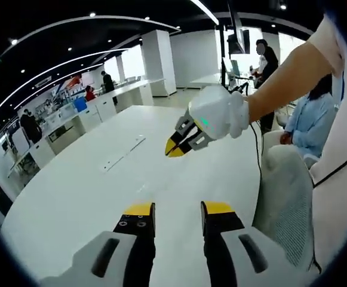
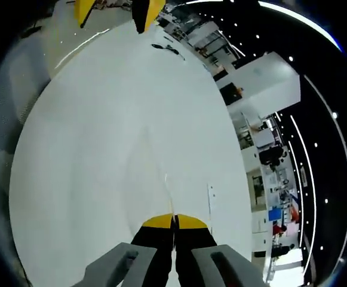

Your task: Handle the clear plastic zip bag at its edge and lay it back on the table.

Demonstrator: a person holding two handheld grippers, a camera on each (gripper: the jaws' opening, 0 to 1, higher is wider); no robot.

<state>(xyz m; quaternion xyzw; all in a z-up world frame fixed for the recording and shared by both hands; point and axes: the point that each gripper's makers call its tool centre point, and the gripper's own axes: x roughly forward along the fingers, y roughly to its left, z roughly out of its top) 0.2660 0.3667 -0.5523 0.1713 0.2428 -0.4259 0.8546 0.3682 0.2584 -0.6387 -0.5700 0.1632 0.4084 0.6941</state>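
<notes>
My right gripper (image 2: 174, 220) is shut, its yellow tips pressed together above the white table (image 2: 101, 149). A faint, nearly invisible film with a crease line runs forward from the tips; it looks like the clear plastic zip bag (image 2: 156, 173), pinched at its edge. In the left gripper view the right gripper (image 1: 174, 149), held by a gloved hand, hovers over the table (image 1: 71, 197), and the bag is too clear to make out. My left gripper (image 1: 178, 209) is open and holds nothing, low over the table's near side. Its yellow tips (image 2: 114, 12) show at the top of the right gripper view.
Flat cover strips (image 1: 122, 154) lie in the tabletop's middle. A grey chair back (image 1: 286, 197) stands at the table's right edge, with a seated person in light blue (image 1: 313, 119) behind it. White counters and standing people line the far left. Small dark items (image 2: 164, 48) lie far across the table.
</notes>
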